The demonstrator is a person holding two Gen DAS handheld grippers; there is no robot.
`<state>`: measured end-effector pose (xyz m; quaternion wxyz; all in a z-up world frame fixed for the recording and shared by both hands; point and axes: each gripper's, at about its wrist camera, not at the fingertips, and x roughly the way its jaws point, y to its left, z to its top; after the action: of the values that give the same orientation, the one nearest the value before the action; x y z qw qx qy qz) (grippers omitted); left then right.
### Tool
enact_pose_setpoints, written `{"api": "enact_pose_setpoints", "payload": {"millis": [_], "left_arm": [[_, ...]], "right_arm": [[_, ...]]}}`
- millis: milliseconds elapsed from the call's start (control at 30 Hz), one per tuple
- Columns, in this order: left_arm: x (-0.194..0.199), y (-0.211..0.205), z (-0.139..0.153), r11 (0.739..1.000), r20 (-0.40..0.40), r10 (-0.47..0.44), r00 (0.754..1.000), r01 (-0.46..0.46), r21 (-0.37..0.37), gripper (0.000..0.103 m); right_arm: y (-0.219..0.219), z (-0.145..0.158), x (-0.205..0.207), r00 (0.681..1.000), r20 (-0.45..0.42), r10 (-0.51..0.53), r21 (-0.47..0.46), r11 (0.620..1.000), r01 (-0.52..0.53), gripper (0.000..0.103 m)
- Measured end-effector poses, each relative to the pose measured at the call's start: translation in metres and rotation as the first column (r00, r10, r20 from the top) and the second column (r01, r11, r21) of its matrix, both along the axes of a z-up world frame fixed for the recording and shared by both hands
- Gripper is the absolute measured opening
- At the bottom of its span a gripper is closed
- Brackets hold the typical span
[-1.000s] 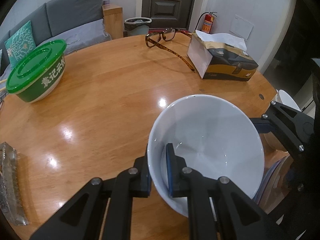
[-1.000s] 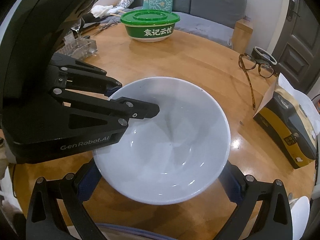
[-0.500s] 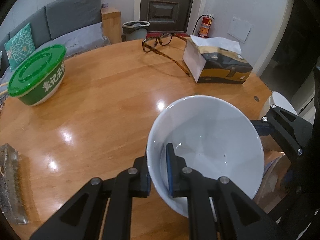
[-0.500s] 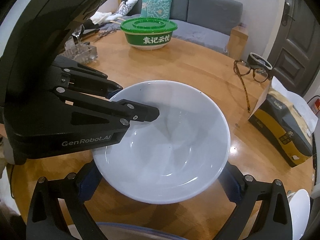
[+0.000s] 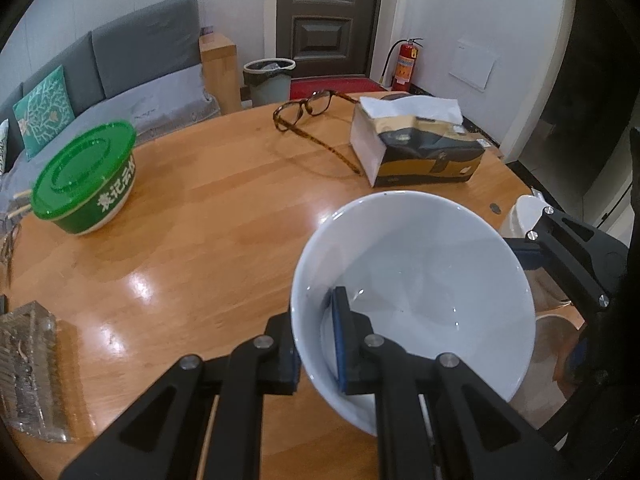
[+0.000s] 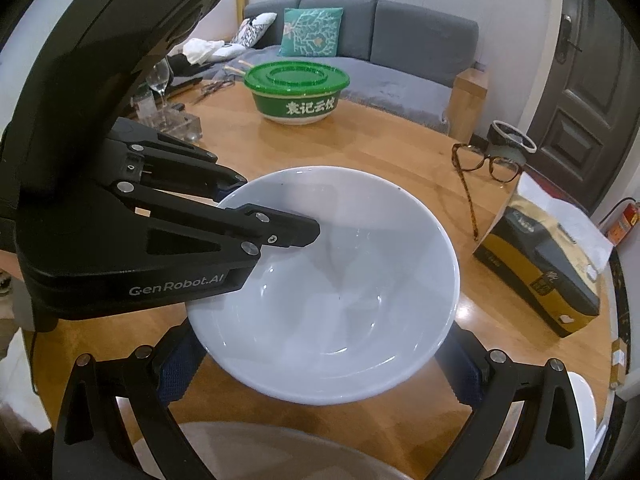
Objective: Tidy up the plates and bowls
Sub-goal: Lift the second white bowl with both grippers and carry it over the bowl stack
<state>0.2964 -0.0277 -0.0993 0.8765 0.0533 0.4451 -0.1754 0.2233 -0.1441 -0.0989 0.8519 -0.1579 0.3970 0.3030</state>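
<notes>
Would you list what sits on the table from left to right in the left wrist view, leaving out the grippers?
Clear glass tray → green-lidded container → glasses → tissue box, with the white bowl nearer, below it.

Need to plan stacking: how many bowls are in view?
2. The white bowl is gripped at its rim by the left tool; the green-lidded bowl sits farther back on the table. Pale rims at the picture edges may be more dishes.

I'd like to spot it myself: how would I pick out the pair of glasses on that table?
Start at the round wooden table and look to its far side, toward the dark door. There the brown tortoiseshell glasses lie open beside the gold-and-black tissue box, one long temple arm stretched toward it. They are the only thin, wiry thing there.
</notes>
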Motion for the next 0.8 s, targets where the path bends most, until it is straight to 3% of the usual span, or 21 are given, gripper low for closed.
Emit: {"api": "enact_pose_setpoints", "payload": {"millis": [800], "left_arm": [[-0.028,-0.068,0.05,0.997,0.068,-0.06,0.996,0.056,0.056,0.01]], "right_arm": [[-0.068,0.043,-0.034,0.996,0.072,-0.06,0.066,0.996,0.055,0.099]]}}
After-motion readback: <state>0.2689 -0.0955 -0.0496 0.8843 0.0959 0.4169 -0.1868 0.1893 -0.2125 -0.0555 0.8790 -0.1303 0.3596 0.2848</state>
